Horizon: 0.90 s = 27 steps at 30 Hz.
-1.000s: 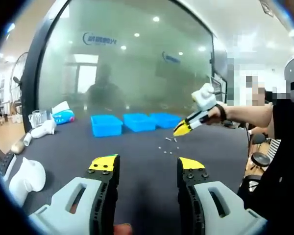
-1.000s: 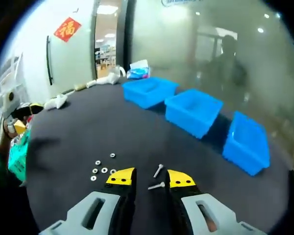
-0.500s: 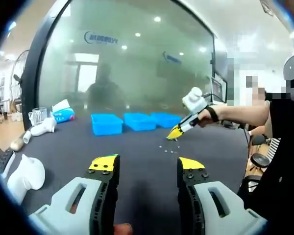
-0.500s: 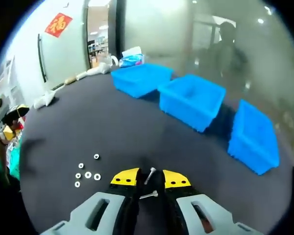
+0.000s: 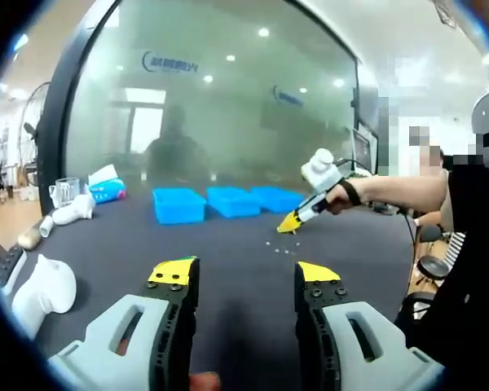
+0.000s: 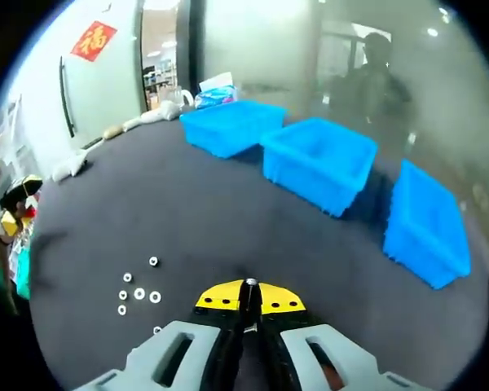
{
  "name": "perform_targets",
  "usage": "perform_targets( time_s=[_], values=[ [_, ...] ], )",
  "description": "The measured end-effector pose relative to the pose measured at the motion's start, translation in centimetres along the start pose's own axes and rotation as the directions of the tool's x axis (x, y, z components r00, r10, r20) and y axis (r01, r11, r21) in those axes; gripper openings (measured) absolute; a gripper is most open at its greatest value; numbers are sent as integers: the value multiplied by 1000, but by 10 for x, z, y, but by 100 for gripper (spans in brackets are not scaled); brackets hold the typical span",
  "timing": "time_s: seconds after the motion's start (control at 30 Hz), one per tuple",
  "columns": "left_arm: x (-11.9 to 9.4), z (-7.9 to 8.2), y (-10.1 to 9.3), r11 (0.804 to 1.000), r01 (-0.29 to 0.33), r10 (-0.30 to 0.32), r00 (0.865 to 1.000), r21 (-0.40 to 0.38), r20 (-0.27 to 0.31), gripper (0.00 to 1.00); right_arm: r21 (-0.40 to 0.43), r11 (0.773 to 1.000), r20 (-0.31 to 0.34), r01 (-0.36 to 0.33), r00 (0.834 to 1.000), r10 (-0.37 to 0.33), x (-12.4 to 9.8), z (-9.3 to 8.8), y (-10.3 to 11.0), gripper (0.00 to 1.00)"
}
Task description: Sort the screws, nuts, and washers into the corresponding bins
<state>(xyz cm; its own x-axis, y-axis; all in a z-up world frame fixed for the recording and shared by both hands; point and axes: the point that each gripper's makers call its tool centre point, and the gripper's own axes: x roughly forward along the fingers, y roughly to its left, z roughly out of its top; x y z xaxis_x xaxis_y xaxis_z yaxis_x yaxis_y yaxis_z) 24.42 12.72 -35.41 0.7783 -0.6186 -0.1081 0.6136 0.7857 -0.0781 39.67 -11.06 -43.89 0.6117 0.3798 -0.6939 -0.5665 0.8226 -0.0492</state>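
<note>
Three blue bins (image 6: 232,126) (image 6: 318,163) (image 6: 424,224) stand in a row on the dark table. My right gripper (image 6: 248,297) is low over the table, shut on a small silver screw (image 6: 248,285) that pokes up between its yellow tips. Several white washers and nuts (image 6: 134,289) lie just left of it. In the left gripper view the right gripper (image 5: 290,225) points down at the small parts (image 5: 279,244), in front of the bins (image 5: 178,205). My left gripper (image 5: 244,273) hovers open near the table's front, nothing between its jaws.
White plastic pieces (image 5: 45,293) (image 5: 69,213), a glass jug (image 5: 63,194) and a tissue pack (image 5: 106,191) sit along the table's left side. A frosted glass wall (image 5: 228,98) stands behind the bins. A person's arm (image 5: 407,189) reaches in from the right.
My right gripper came down over the two screws and its jaws went from apart to shut on one. The left gripper has stayed still and open.
</note>
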Motion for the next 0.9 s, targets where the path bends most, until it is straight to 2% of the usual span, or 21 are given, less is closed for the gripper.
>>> perform_targets(
  time_s=[0.23,0.57,0.67,0.8,0.9],
  values=[
    [-1,3,0,1000,-4,4,1000,4,6,46,17,1000,24,-17,1000,16,-3,1,2,2],
    [0,5,0,1000,-6,6,1000,9,0,46,15,1000,138,-3,990,1,-28,11,2,2],
    [0,6,0,1000,-7,7,1000,9,2,46,27,1000,197,6,980,-11,-43,16,0,2],
    [1,6,-2,1000,-6,6,1000,11,0,46,43,999,289,29,956,-40,-68,21,-5,2],
    [1,8,-3,1000,-5,5,1000,14,0,46,37,997,329,68,941,-77,-85,19,-10,2]
  ],
)
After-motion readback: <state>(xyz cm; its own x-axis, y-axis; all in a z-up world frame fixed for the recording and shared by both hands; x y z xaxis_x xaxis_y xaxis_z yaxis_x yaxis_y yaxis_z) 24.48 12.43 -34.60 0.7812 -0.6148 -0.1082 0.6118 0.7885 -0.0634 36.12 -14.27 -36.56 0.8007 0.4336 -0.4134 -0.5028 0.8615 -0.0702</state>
